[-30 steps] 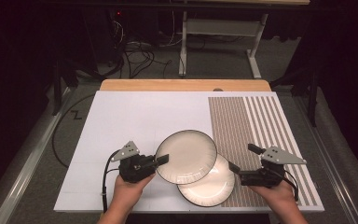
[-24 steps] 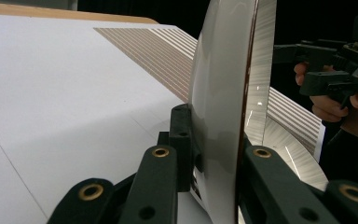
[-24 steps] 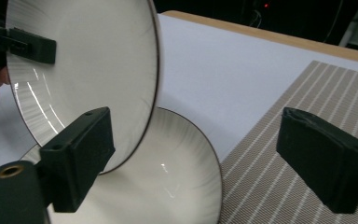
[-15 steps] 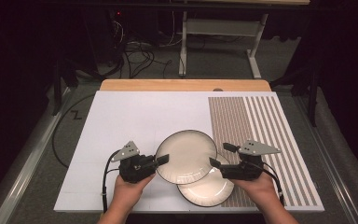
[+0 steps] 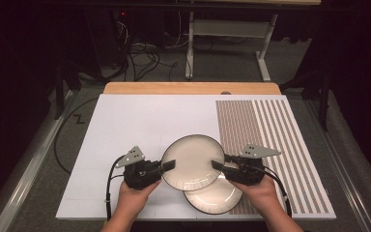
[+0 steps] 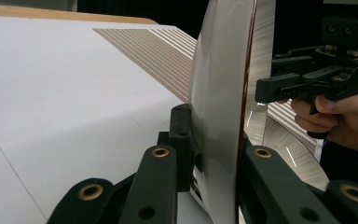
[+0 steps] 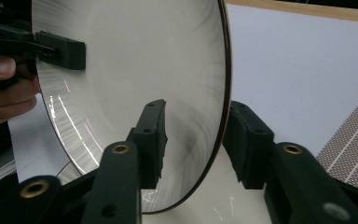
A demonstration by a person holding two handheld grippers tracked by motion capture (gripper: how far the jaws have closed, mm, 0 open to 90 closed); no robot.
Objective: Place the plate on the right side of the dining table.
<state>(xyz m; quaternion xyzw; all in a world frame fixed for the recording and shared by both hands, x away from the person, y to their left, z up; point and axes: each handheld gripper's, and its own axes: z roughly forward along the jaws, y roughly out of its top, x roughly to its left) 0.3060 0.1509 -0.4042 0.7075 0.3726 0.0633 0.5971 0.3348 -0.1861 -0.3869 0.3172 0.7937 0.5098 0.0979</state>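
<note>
Upper plate, cream with a dark rim, held above the white table mat, near the front edge and just left of the brown striped panel. It overlaps a lower plate of the same kind lying flat on the mat.

Left gripper: jaws clamped on the upper plate's left rim, pads pressing both faces in the left gripper view.

Right gripper: jaws have just been closing, straddling the right rim. In the right gripper view the rim sits between them, a gap showing at each pad; not gripping
</note>
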